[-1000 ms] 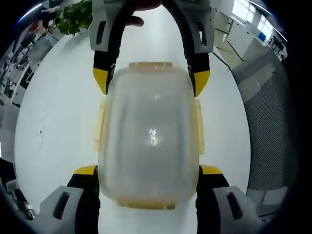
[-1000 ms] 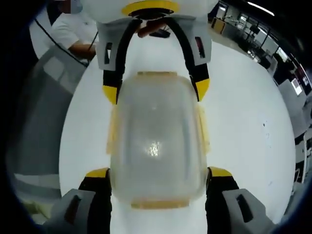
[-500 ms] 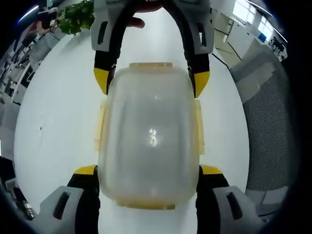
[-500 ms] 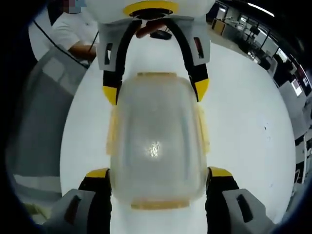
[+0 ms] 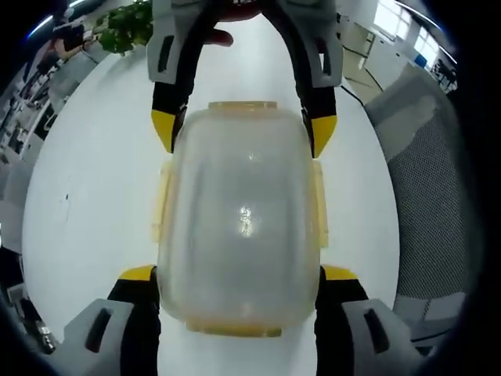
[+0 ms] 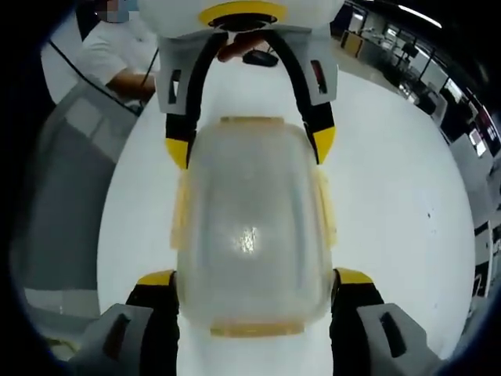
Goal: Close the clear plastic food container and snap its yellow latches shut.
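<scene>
The left gripper (image 5: 239,274) has its yellow-tipped jaws spread wide, one on each long side of the container (image 5: 241,215), pressed against its near end, so the box sits clasped between them. The right gripper (image 6: 256,278) does the same from the opposite end: jaws wide apart, tips tight against the container's (image 6: 250,227) sides. Each gripper shows in the other's view, reaching in from the far end; in the left gripper view the right gripper (image 5: 243,133) has its yellow tips at the box's far corners, and in the right gripper view the left gripper (image 6: 250,145) does likewise.

The container is clear and cloudy, lid on top, lying flat on a white table (image 5: 86,196). Yellow latches (image 5: 162,200) run along both long sides and both ends; whether they are snapped down I cannot tell.

Farther out, a grey mesh chair (image 5: 434,196) stands just past the table's right edge in the left gripper view, and a green plant (image 5: 125,23) sits beyond the far left. In the right gripper view a person in a white shirt (image 6: 117,55) is at the far left behind a grey chair back (image 6: 66,196).
</scene>
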The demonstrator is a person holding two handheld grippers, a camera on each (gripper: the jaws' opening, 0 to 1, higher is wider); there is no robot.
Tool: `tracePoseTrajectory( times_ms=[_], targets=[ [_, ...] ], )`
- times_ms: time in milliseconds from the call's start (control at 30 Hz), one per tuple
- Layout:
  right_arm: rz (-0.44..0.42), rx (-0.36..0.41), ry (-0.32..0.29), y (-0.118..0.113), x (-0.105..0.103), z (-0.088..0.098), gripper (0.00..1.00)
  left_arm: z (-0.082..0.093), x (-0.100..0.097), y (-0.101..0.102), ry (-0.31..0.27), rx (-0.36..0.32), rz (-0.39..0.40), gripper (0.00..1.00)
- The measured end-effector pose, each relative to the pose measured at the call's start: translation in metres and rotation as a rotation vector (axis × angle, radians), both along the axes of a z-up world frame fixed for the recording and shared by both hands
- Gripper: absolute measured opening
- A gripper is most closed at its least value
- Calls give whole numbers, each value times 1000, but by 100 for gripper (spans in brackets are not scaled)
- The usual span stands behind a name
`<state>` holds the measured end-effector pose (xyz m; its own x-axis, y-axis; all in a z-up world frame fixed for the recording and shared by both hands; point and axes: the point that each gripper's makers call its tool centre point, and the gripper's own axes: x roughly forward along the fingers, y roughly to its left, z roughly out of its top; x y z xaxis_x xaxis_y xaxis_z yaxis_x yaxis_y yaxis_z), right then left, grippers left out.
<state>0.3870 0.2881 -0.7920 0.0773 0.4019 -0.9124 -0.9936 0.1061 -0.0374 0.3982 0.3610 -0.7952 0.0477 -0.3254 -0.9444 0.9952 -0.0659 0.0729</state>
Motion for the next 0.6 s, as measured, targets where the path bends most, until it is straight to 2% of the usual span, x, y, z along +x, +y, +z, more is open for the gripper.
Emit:
tracePoseTrajectory(
  times_ms=[600],
  targets=[
    [1, -5, 1, 25, -1, 0, 80, 0, 0, 24, -1, -4, 5, 82]
  ],
)
